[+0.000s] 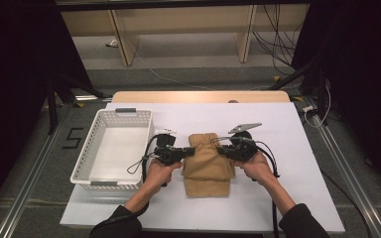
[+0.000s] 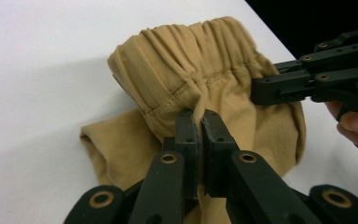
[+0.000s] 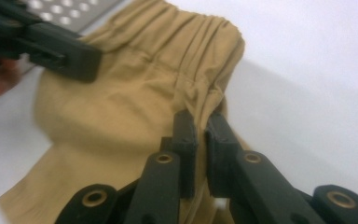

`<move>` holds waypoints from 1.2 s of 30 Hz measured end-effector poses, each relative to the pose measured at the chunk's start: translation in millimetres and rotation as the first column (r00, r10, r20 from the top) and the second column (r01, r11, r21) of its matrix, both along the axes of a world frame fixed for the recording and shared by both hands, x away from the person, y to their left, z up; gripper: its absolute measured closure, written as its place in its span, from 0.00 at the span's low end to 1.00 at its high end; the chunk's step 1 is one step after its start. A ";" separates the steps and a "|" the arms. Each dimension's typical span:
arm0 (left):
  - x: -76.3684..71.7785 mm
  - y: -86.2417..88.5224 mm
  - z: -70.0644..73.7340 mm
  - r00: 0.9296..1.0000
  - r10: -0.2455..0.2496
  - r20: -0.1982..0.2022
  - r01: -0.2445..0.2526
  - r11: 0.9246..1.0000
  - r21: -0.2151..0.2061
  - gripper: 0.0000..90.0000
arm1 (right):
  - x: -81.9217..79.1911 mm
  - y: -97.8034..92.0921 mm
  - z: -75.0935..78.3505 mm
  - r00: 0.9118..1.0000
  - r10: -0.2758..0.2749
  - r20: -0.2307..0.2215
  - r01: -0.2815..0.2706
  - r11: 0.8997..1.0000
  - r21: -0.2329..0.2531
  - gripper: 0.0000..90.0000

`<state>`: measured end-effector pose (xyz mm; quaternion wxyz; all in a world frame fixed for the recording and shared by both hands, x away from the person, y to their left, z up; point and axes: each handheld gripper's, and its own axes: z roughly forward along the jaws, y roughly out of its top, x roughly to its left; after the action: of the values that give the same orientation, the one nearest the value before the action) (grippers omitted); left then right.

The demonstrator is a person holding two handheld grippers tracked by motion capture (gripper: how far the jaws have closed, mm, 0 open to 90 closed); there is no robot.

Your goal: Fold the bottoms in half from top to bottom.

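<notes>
While both hands sit near the middle of the white table [image 1: 278,198], the folded tan cotton shorts with a gathered elastic waistband [image 1: 207,166] lie between them, waistband at the far end. Left tongs [image 2: 202,122] are clamped on the waistband's left edge; right tongs [image 3: 200,125] are clamped on its right edge, fabric bunched in each pinch. White perforated plastic basket [image 1: 110,149] stands to the left, just beside the left hand [image 1: 159,172]. Right hand [image 1: 258,168] rests near the shorts' right side.
</notes>
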<state>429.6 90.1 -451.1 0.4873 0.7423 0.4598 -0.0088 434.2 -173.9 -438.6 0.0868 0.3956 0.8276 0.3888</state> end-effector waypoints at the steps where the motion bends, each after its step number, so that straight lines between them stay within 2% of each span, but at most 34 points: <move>1: -2.0 0.2 1.3 1.000 -0.008 0.006 0.008 1.000 -0.001 0.95 | -7.8 -1.3 3.7 0.999 0.011 0.031 -0.011 1.000 0.002 0.95; 4: -12.1 -0.9 5.6 0.999 -0.035 0.035 0.035 0.999 0.009 0.95 | -23.0 -2.3 9.3 0.998 0.029 0.062 -0.030 0.999 0.010 0.95; 7: -20.6 -1.4 7.9 0.997 -0.060 0.049 0.060 0.998 0.002 0.95 | -41.3 -2.7 11.1 0.991 0.053 0.120 -0.051 0.998 -0.020 0.95; 13: -41.9 -0.9 9.6 0.991 -0.115 0.065 0.115 0.993 0.010 0.95 | -71.8 -12.2 9.8 0.987 0.082 0.138 -0.083 0.997 0.004 0.96; 14: -47.4 -1.1 9.2 0.990 -0.127 0.068 0.126 0.992 0.021 0.95 | -75.4 -12.6 9.3 0.986 0.088 0.144 -0.089 0.996 0.003 0.96; 16: -54.9 -0.3 8.5 0.987 -0.142 0.072 0.140 0.989 0.036 0.95 | -84.7 -13.1 8.7 0.984 0.105 0.142 -0.106 0.994 0.002 0.96; 22: -77.7 5.0 2.3 0.982 -0.179 0.066 0.177 0.983 0.045 0.95 | -108.3 -12.1 4.8 0.979 0.144 0.141 -0.144 0.989 -0.009 0.96; 30: -94.1 4.0 -2.4 0.974 -0.220 0.054 0.217 0.974 0.060 0.94 | -126.6 -15.5 -3.1 0.978 0.174 0.114 -0.174 0.985 -0.013 0.93; 32: -97.6 4.3 -3.1 0.972 -0.227 0.053 0.223 0.972 0.068 0.94 | -130.3 -16.6 -4.3 0.978 0.182 0.099 -0.182 0.983 -0.009 0.90; 36: -103.3 5.4 -5.6 0.970 -0.241 0.042 0.237 0.968 0.076 0.93 | -138.0 -18.0 -6.7 0.976 0.198 0.090 -0.197 0.980 -0.019 0.92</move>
<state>326.3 95.5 -456.7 0.4677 0.8091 0.3544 -0.0323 296.2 -192.0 -445.3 0.0873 0.2929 0.8598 0.4091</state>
